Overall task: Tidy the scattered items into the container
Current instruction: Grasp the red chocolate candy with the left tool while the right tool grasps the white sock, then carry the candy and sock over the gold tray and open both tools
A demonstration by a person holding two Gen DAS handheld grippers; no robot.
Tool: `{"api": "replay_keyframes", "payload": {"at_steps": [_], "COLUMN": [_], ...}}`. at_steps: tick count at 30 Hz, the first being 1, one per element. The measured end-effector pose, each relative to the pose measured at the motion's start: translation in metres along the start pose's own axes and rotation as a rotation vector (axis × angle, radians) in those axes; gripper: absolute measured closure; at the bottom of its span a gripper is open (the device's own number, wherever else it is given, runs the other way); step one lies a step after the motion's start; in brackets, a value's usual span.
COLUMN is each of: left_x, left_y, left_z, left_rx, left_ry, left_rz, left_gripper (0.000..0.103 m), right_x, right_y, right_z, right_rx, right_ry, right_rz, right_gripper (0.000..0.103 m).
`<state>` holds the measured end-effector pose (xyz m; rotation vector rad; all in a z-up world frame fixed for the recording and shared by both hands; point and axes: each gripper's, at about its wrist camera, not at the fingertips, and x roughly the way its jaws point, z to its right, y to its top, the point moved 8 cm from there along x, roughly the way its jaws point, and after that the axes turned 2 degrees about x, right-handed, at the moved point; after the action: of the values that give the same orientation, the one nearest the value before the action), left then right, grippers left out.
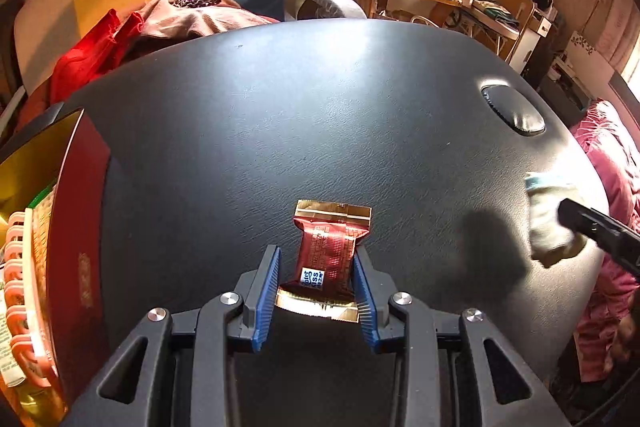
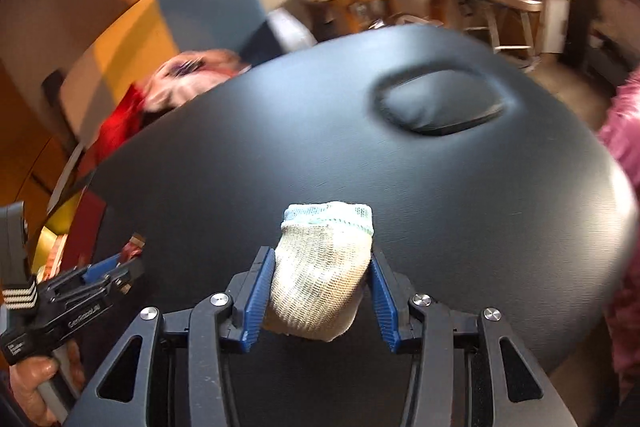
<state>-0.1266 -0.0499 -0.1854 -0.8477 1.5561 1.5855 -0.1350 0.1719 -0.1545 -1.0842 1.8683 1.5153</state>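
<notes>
My left gripper (image 1: 316, 263) is shut on a red and gold snack packet (image 1: 326, 255) and holds it over the black padded table (image 1: 280, 115). My right gripper (image 2: 322, 267) is shut on a rolled cream sock with a pale blue cuff (image 2: 320, 271), also over the table. The sock (image 1: 550, 215) and the right gripper show at the right edge of the left wrist view. The left gripper (image 2: 116, 265) with the packet shows at the lower left of the right wrist view. The red container (image 1: 76, 211) with a gold lining stands at the table's left edge, with several items inside.
An oval cushion plug (image 1: 514, 109) is set in the table at the far right. Red and pink clothes (image 1: 132, 35) lie on a blue chair beyond the far left edge. Pink fabric (image 1: 608, 227) hangs at the right edge. Wooden tables stand further back.
</notes>
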Motion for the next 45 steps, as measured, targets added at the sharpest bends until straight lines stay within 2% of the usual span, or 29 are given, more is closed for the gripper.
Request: {"api": "replay_keyframes", "payload": {"at_steps": [3,4,7,15,17,19,22,26,34,39,45], "left_x": [-0.001,0.000,-0.001,-0.001,-0.001,-0.001,-0.003,-0.007,-0.041,-0.072,-0.110], "left_y": [-0.008,-0.010,-0.013,-0.016,-0.015,-0.017,-0.021,-0.028,-0.038,-0.038,-0.036], "left_z": [-0.005,-0.006,-0.006,-0.011,-0.012,-0.011,-0.010,-0.007,-0.009,-0.019,-0.049], "left_rx": [-0.010,-0.013,-0.022,-0.041,-0.040,-0.042,-0.029,-0.028,-0.054,-0.076,-0.122], "left_ry": [0.008,0.007,0.003,0.005,-0.001,-0.008,0.000,-0.023,-0.070,-0.072,-0.030], "left_rz": [-0.012,-0.016,-0.010,-0.012,-0.007,-0.005,0.008,0.021,0.081,0.137,0.203], "left_gripper": [0.064,0.059,0.053,0.053,0.053,0.054,0.063,0.067,0.068,0.068,0.068], "right_x": [0.007,0.007,0.004,0.006,0.007,0.009,0.007,0.004,-0.009,-0.023,-0.037], "right_y": [-0.006,-0.007,-0.009,-0.014,-0.015,-0.016,-0.017,-0.018,-0.023,-0.024,-0.025], "right_z": [-0.004,-0.003,0.001,0.006,0.006,0.001,-0.008,-0.020,-0.048,-0.078,-0.139], "right_rx": [-0.001,0.008,0.023,0.041,0.046,0.035,-0.023,-0.090,-0.153,-0.193,-0.269], "right_ry": [0.005,0.008,0.004,0.007,0.015,0.026,-0.001,-0.043,-0.039,0.012,0.122], "right_rz": [-0.020,-0.021,-0.022,-0.042,-0.043,-0.050,-0.031,-0.014,0.019,0.046,0.075], "right_gripper": [0.050,0.049,0.037,0.031,0.031,0.038,0.046,0.052,0.054,0.054,0.054]}}
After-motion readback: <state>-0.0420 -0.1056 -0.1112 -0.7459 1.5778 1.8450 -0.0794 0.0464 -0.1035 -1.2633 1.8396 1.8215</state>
